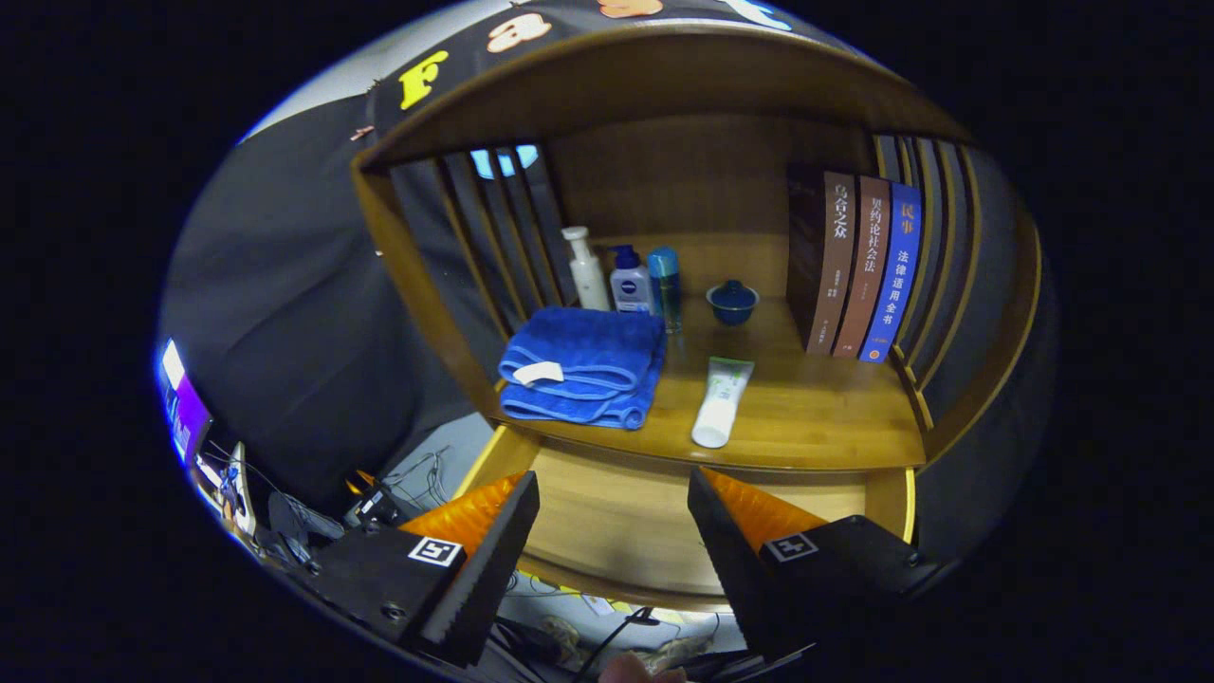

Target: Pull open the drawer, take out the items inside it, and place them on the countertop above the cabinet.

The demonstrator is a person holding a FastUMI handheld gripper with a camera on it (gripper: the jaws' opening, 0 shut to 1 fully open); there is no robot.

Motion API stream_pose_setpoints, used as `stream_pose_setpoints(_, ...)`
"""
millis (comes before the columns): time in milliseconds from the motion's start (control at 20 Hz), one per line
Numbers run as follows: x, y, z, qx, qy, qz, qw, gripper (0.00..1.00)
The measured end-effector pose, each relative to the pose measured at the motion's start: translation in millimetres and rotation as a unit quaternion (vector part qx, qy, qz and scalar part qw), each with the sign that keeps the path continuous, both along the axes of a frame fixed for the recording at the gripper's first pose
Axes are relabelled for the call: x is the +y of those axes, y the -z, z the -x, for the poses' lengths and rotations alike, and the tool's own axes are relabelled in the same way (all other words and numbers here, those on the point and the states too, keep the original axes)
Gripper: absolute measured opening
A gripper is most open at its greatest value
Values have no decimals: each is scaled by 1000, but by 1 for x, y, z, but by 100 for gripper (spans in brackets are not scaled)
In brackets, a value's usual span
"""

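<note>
The wooden cabinet's drawer is pulled out below the countertop, and its bare wooden bottom shows between my fingers. On the countertop lie a folded blue towel to the left and a white tube just right of it, cap toward me. My gripper hovers over the drawer, open, with nothing between its fingers. The countertop's front edge sits just beyond the fingertips.
At the back of the countertop stand a white pump bottle, a blue-capped bottle, a teal can and a small blue lidded bowl. Three books stand upright to the right. Slatted side walls enclose the shelf. Cables and a screen lie low left.
</note>
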State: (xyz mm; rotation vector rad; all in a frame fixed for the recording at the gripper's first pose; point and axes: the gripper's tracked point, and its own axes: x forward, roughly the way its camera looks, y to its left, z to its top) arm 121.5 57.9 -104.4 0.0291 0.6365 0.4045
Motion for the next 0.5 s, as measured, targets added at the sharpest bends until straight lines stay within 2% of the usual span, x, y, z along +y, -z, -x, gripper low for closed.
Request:
stream_pose_setpoints(100,6,-2,15,-46,19,-24,998,100)
stream_pose_setpoints(200,2,-4,28,-98,39,-21,994,100)
stream_pose_setpoints(500,-35,12,69,-221,122,-8,968,99)
